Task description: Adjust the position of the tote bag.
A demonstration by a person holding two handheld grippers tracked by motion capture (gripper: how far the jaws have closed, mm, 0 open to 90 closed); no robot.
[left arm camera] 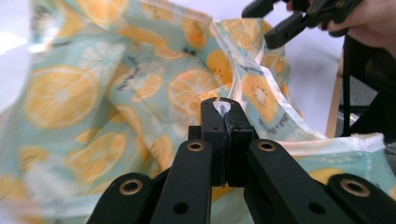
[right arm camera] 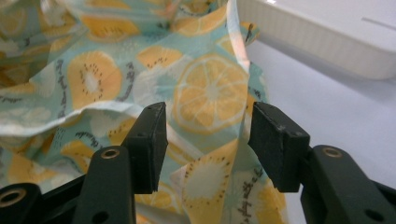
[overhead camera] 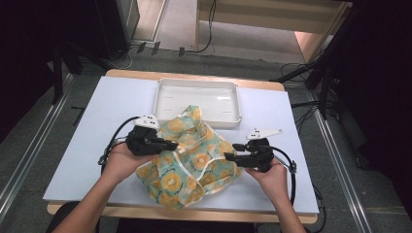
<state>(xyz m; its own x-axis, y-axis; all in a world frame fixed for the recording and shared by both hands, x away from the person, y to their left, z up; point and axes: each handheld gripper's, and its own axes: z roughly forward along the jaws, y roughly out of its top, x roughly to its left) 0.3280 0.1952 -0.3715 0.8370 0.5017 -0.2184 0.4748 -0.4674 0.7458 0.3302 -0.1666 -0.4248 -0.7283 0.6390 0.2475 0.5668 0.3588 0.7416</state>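
— Teal cloth (overhead camera: 192, 155) printed with orange citrus slices lies crumpled on the white desk (overhead camera: 87, 145), between the two hands. Where does it sit against the tray?

— Its far corner rides up onto the near rim of the white tray (overhead camera: 197, 99); the rest spreads toward the desk's near edge.

— And the left tongs (overhead camera: 172, 144)?

— Clamped together on the cloth. In the left gripper view the jaws meet with a white hemmed edge pinched at their tips. The person's left hand (overhead camera: 121, 158) holds them at the cloth's left side.

— The right tongs (overhead camera: 237, 146)?

— Apart. In the right gripper view the two pads (right arm camera: 152, 140) stand wide, with a fold of the cloth rising between them and pressed by neither. Whether one pad brushes the fabric I cannot tell.

— Where is the right hand (overhead camera: 272, 174)?

— At the cloth's right edge, tongs pointing inward toward the left ones.
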